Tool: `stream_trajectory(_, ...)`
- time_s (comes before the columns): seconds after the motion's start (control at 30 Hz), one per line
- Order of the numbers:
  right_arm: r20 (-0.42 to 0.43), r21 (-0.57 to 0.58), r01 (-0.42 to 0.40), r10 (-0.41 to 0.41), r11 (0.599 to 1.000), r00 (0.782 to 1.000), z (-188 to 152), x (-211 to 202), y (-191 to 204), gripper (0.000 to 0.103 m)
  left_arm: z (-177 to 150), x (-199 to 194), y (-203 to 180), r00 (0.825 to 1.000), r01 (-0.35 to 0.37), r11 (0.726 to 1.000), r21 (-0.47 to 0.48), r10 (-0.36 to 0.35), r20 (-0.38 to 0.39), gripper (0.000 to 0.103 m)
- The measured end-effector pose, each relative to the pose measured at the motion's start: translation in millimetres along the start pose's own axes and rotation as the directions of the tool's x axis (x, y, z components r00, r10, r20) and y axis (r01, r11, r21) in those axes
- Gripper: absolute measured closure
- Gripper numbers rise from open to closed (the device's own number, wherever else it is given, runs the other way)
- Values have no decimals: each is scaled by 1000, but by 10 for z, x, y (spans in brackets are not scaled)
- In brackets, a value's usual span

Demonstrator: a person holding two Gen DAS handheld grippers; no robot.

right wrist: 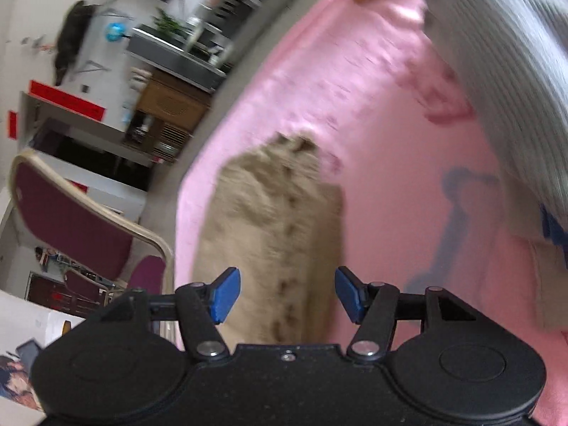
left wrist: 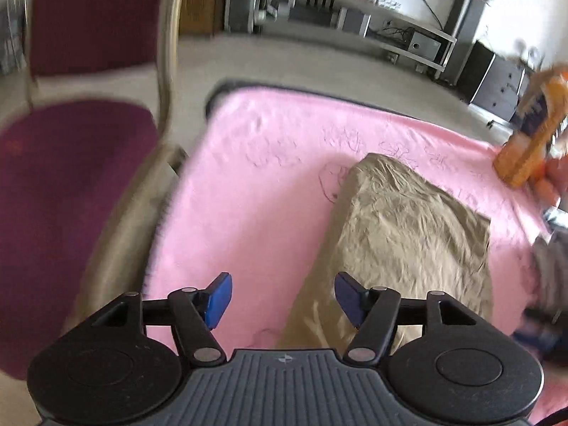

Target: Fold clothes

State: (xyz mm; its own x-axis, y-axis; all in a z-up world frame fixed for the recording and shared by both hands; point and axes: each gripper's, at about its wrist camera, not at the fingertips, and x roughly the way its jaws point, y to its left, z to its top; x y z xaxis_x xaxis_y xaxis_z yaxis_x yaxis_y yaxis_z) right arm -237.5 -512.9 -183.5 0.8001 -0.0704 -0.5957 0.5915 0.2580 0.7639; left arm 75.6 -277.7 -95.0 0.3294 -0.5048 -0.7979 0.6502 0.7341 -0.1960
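Note:
A folded beige garment [left wrist: 408,234] lies crumpled on the pink cloth [left wrist: 255,184] that covers the table. In the left wrist view my left gripper [left wrist: 283,300] hovers over the garment's near left edge, jaws open, nothing between the blue pads [left wrist: 219,298]. In the right wrist view the same beige garment [right wrist: 273,234] appears blurred ahead of my right gripper [right wrist: 287,294], which stands open above its near end, with no cloth in the pads [right wrist: 349,293].
A maroon chair [left wrist: 71,184] stands at the table's left side. An orange carton [left wrist: 532,135] sits at the far right corner. A grey striped cloth [right wrist: 504,81] fills the right side of the right wrist view. Shelves and cabinets line the back wall.

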Motion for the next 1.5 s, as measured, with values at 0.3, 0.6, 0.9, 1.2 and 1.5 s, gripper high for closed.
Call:
stream_trajectory(0.3,-75,88,-24,30,996,997,-51,264,-177,64,92,467,138,986,126,989,-83,-134,-101,42)
stream_trajectory(0.6,-49,150,-153,162,977,986,-73,445,-255,64,113,659,88,961,238,964,-114,-251,-117,45)
stream_trajectory(0.9,-18,-57,-16,15,998,1000,-173,470,87,88,-83,407,-415,987,157,984,85,-153,-46,67)
stream_trajectory(1.2,119,-293,44,-9,955,993,-110,-218,718,94,-410,-101,-735,981,195,976,97,-192,-34,75)
stream_trajectory(1.5,142,-373,260,-222,891,965,-249,-243,441,71,-894,-231,-846,996,79,992,95,-81,26,59)
